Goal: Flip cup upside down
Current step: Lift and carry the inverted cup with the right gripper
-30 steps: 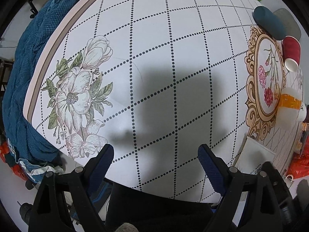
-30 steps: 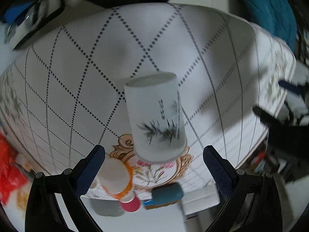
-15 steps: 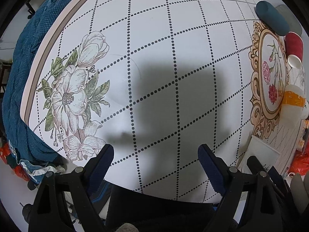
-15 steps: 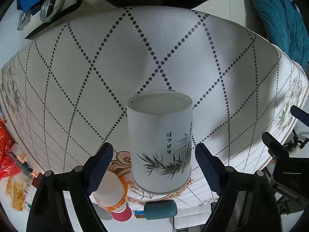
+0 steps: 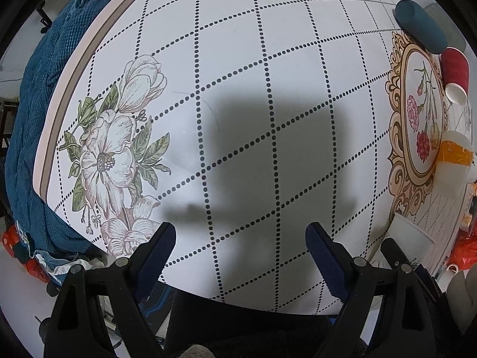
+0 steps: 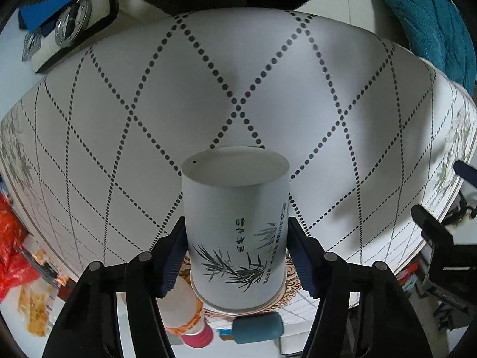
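In the left wrist view, our left gripper [image 5: 240, 247] hangs open and empty over a wide bare stretch of the tabletop [image 5: 268, 59]; its near edge runs just under the fingers, and a teal blanket [image 5: 32, 119] drapes the left rim.

In the right wrist view, our right gripper [image 6: 235, 253] has just been closing, and its pads now press both sides of the cup [image 6: 235, 226]. The cup is white with bamboo sprigs printed upside down, rim on the tabletop, flat base up.

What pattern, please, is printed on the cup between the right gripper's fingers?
The white cup carries grey-black ink bamboo leaves with dark characters, clearest in the right wrist view.
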The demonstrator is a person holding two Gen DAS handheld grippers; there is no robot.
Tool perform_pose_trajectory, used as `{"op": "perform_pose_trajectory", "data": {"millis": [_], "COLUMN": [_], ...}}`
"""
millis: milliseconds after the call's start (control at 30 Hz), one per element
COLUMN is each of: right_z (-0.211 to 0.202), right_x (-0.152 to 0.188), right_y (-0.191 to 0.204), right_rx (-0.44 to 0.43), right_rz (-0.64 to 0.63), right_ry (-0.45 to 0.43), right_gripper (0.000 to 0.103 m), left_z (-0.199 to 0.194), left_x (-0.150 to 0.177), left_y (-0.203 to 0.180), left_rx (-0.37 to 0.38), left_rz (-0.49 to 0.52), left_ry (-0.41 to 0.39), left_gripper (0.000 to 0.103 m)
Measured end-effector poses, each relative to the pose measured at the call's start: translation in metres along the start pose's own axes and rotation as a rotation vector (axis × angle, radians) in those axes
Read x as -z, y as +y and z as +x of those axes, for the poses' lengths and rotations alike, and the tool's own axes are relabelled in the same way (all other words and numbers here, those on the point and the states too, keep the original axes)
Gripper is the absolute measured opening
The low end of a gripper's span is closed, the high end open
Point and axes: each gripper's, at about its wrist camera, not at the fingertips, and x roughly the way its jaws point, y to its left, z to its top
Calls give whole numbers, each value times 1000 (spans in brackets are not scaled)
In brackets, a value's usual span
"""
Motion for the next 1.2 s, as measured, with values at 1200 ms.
{"op": "perform_pose_trajectory", "data": {"millis": [1200], "right_z": [51], "right_x": [91], "right_y": [-54], "right_rx": [-699], "right_rz": [1256], "right_ry": [-70], "right_gripper": [66], "left_z": [-33], "left_x": [15], "left_y": [-84], "left_rx": [-71], "left_rz": [182], "left_ry": [-37], "left_gripper": [89]}}
